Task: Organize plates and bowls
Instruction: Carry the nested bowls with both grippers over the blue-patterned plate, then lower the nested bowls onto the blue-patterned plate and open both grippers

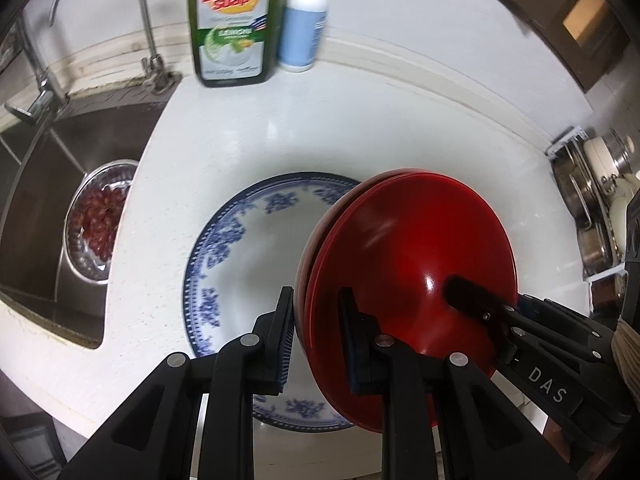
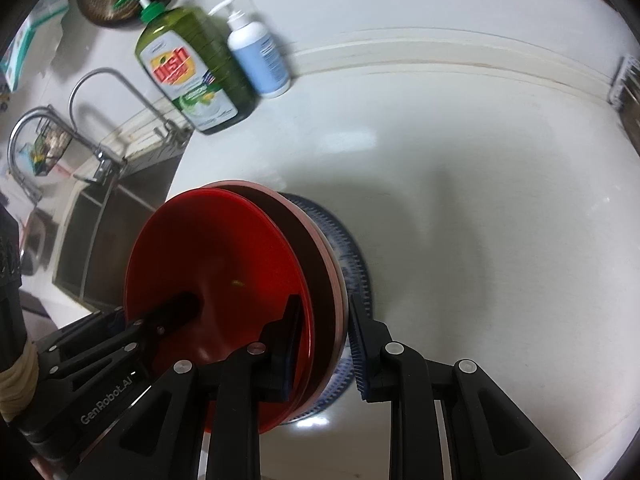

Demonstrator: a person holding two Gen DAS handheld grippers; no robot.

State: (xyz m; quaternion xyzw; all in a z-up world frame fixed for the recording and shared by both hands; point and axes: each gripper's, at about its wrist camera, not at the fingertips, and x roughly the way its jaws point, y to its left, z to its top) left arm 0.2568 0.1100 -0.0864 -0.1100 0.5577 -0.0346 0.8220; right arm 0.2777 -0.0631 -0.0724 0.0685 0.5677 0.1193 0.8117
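Two stacked red plates (image 1: 404, 248) are held tilted above a blue-and-white patterned plate (image 1: 240, 264) on the white counter. My left gripper (image 1: 318, 340) is shut on the near rim of the red plates. My right gripper (image 2: 324, 356) is shut on the opposite rim of the same red plates (image 2: 224, 264); its finger shows inside the red dish in the left wrist view (image 1: 472, 296). The patterned plate's rim (image 2: 356, 256) shows behind the red plates in the right wrist view.
A green dish soap bottle (image 1: 232, 20) and a white-blue pump bottle (image 1: 304, 28) stand at the back wall. A steel sink (image 1: 48, 200) with taps and a colander of red fruit (image 1: 96, 224) lies left. A rack of pots (image 1: 596, 208) stands right.
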